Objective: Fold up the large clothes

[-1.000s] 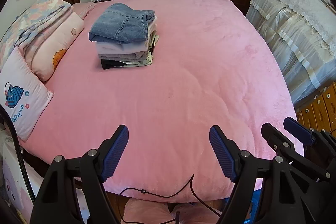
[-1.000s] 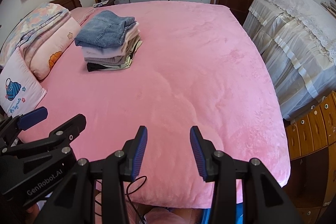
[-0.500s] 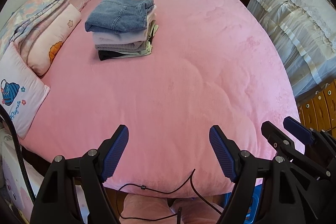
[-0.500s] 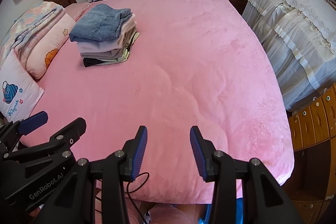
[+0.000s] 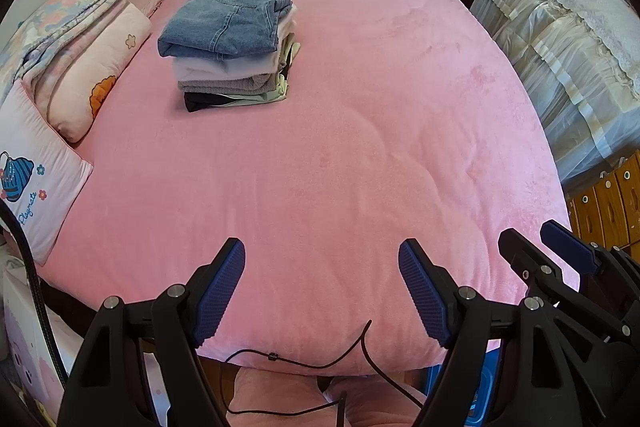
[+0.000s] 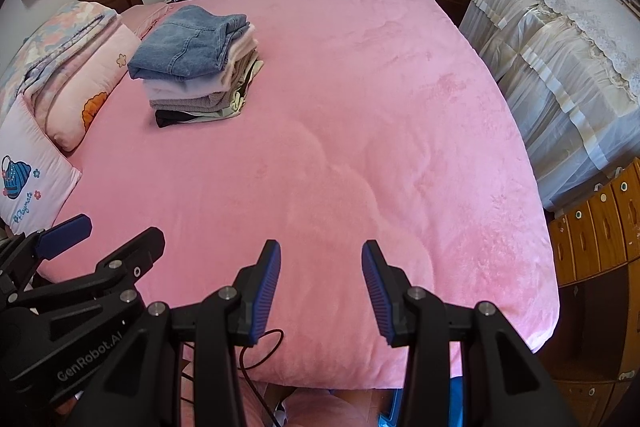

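Barely anything has shifted in the last second: both views tip a touch and settle, so the stack of folded clothes (image 5: 234, 45) slides slightly in the frame while the tongs hang where they were at the near edge of the bed (image 5: 360, 147). The left gripper (image 5: 322, 293) stands wide apart with nothing between its blue pads, and the right gripper (image 6: 320, 293) sits narrower, released too, only pink blanket showing in the gap. Now look at the score: the stack sits far left on the bed, just beside the pillows (image 5: 84, 75), with the folded jeans (image 6: 188, 43) on top, then pale, grey, cream and dark layers beneath, all squared up reasonably well. The rest of the blanket is bare, no loose garment spread out on it anywhere. So I'd judge the folding done for everything on show, with both hands idling between items or at the finish. A thin black cable (image 5: 320, 359) dangles over the near edge, and something pink lies below the bed there, but whether that is another garment waiting or just bedding I can't tell, the tongs hide most of it. If more clothes remain, they are out of these views.
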